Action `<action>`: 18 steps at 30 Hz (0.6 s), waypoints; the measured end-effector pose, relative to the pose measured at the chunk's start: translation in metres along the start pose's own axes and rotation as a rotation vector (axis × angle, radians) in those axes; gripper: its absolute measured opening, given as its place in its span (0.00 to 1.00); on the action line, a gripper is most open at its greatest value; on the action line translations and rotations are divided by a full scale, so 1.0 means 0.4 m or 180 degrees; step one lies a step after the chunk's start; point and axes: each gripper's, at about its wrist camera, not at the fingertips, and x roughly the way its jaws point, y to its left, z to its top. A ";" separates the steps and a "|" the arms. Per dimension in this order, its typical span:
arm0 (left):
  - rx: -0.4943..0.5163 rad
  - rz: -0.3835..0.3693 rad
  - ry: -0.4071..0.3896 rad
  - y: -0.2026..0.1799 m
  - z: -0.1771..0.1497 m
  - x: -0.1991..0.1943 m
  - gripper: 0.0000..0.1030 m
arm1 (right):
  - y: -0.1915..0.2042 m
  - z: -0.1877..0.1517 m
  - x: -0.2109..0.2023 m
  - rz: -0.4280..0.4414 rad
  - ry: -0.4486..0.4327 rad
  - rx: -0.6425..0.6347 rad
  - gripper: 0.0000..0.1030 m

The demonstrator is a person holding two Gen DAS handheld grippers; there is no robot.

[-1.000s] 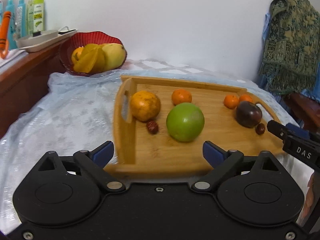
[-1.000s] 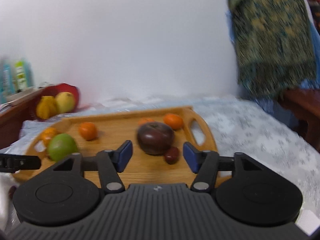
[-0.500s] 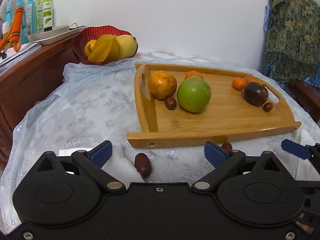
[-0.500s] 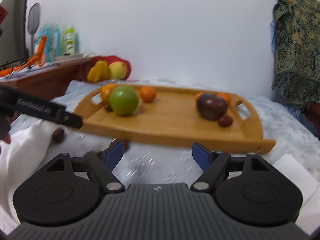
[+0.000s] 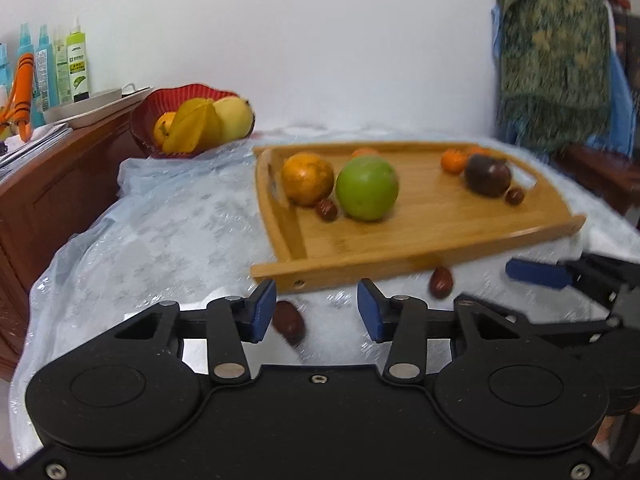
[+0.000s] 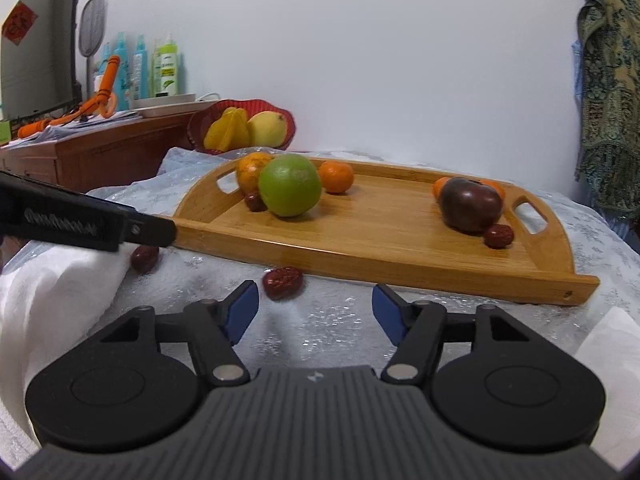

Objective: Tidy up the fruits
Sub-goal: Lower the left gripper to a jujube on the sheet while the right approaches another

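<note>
A bamboo tray holds a green fruit, an orange, small tangerines, a dark purple fruit and red dates. Two loose red dates lie on the cloth before the tray: one by my left gripper's left pad, one just ahead of my right gripper. My left gripper is open and empty. My right gripper is open and empty.
A red bowl with starfruit and mango stands at the back left. A wooden cabinet with bottles is on the left. A white towel lies at front left. A patterned cloth hangs at right.
Both grippers have pulled back from over the tray to the cloth in front of it. The two loose dates have come into view. My left gripper's jaws have narrowed somewhat.
</note>
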 end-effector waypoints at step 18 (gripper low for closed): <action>-0.0150 0.0056 0.0348 0.028 -0.011 0.061 0.28 | 0.032 0.014 0.060 0.0122 0.0073 0.0067 0.60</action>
